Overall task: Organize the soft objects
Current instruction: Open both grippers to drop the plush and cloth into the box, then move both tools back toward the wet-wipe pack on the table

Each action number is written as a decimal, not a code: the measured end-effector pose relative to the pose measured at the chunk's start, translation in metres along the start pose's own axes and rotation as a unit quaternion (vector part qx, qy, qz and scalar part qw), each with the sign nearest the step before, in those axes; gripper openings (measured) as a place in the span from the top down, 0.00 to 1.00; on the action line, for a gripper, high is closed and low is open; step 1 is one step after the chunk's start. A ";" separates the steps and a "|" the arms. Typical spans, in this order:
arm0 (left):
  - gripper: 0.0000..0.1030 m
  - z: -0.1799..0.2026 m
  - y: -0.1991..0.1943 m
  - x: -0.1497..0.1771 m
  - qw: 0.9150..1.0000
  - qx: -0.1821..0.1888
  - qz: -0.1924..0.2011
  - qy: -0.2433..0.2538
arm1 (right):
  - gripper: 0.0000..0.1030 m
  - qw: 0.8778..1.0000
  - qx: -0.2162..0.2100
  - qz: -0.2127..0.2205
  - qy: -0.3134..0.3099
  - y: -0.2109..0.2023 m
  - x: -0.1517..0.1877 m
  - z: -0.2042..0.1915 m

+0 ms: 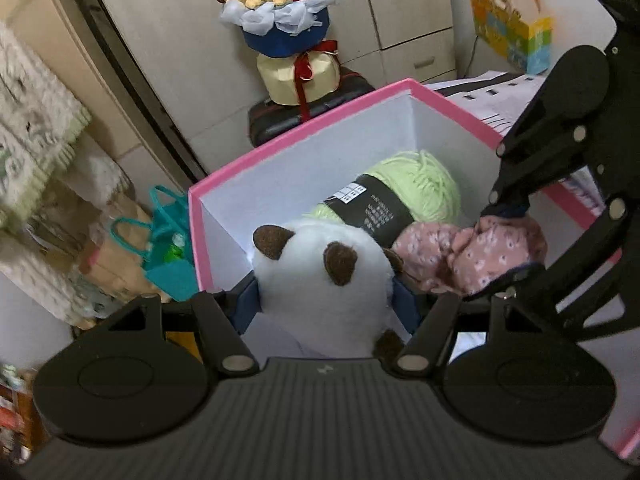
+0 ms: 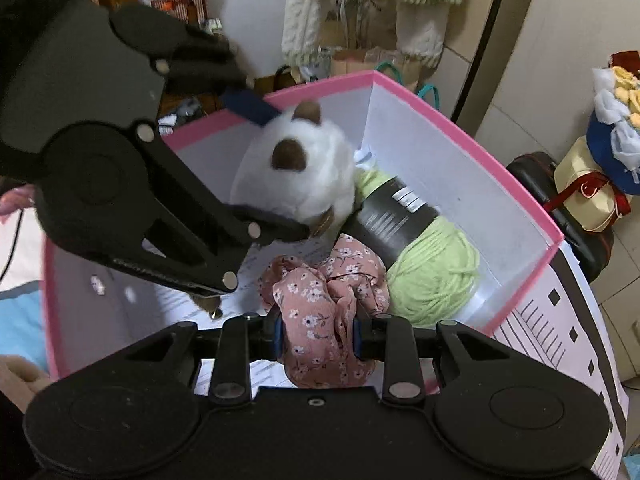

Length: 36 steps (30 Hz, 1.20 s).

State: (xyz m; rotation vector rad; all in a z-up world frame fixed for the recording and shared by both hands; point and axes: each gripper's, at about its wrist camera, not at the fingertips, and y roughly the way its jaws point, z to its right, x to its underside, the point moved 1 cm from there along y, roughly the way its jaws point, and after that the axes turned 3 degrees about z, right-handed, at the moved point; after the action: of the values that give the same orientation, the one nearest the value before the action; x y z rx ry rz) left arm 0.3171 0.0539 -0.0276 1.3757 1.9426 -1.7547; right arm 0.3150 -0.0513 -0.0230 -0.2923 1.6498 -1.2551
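We lower two last soft items into the pink-rimmed white cardboard box [image 1: 304,128], centre frame, where a pale green yarn skein [image 1: 416,184] already lies: left gripper [image 1: 326,300] jaws clamped on the white plush toy with brown ears [image 1: 320,276], right gripper [image 2: 316,330] jaws clamped on the pink floral fabric scrunchie [image 2: 320,304]; neither released yet.

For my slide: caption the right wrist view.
Right gripper lowers scrunchie into pink box beside yarn.

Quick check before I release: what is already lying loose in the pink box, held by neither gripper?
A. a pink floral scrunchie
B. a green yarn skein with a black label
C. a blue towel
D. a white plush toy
B: the green yarn skein lies on the floor of the pink box, while the left gripper clamps the white plush toy and the right gripper pinches the pink floral scrunchie.
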 end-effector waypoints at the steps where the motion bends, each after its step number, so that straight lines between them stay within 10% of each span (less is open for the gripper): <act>1: 0.35 -0.001 0.004 -0.002 1.000 -0.012 -0.006 -0.002 | 0.67 1.000 0.001 -0.009 0.000 0.005 -0.003 0.001; 9: 0.32 -0.010 0.026 -0.012 0.999 -0.038 -0.014 -0.026 | 0.62 0.997 0.066 -0.025 -0.022 0.023 -0.012 0.005; 16: 0.23 -0.005 0.016 -0.007 0.998 -0.054 0.013 -0.005 | 0.21 0.993 0.096 0.000 -0.066 0.013 0.001 -0.025; 20: 0.17 0.001 -0.010 -0.007 0.995 -0.082 0.048 0.012 | 0.21 0.991 0.115 0.032 -0.064 -0.010 0.006 -0.033; 36: 0.18 0.019 -0.156 0.018 0.997 0.007 0.076 -0.031 | 0.21 0.980 0.123 0.147 0.050 -0.152 0.064 -0.055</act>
State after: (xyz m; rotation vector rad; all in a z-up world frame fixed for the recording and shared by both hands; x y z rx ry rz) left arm 0.1876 0.0664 0.0626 1.4143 1.7479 -1.7215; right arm 0.1862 -0.1282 0.0657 0.1630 1.5349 -1.2444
